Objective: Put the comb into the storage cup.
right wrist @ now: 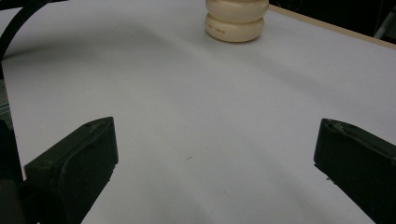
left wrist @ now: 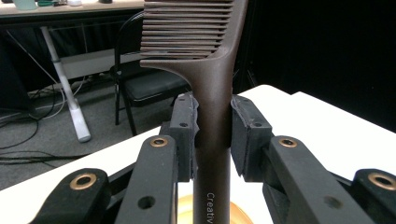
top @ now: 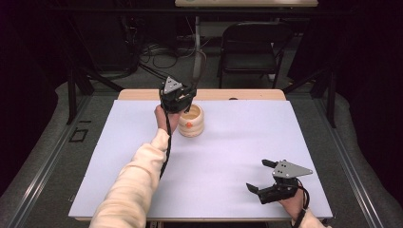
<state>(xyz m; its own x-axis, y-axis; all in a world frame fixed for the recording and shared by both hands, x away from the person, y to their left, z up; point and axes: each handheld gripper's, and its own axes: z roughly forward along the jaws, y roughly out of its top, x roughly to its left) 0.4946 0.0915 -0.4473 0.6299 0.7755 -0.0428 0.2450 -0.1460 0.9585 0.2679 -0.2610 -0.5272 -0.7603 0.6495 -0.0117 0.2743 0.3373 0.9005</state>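
Observation:
A dark brown comb (left wrist: pixel 212 88) stands upright, teeth at the top, with my left gripper (left wrist: pixel 214 123) shut on its handle. Both pads (left wrist: pixel 184 126) press on the handle from either side. In the high view the left gripper (top: pixel 187 97) hovers over a cream ribbed pot (top: pixel 192 122) at the back middle of the table. The comb's lower end reaches down toward the pot's golden inside (left wrist: pixel 184 212). My right gripper (top: pixel 258 175) rests near the front right edge, open, with nothing between its jaws. The right gripper (right wrist: pixel 215 154) faces the pot (right wrist: pixel 236 21) from far off.
A white sheet (top: pixel 237 137) covers the table, with a strip of bare wood (top: pixel 247 94) along the far edge. Behind the table stand a black folding chair (top: pixel 252 42) and a white table leg (top: pixel 196 28), with cables on the floor.

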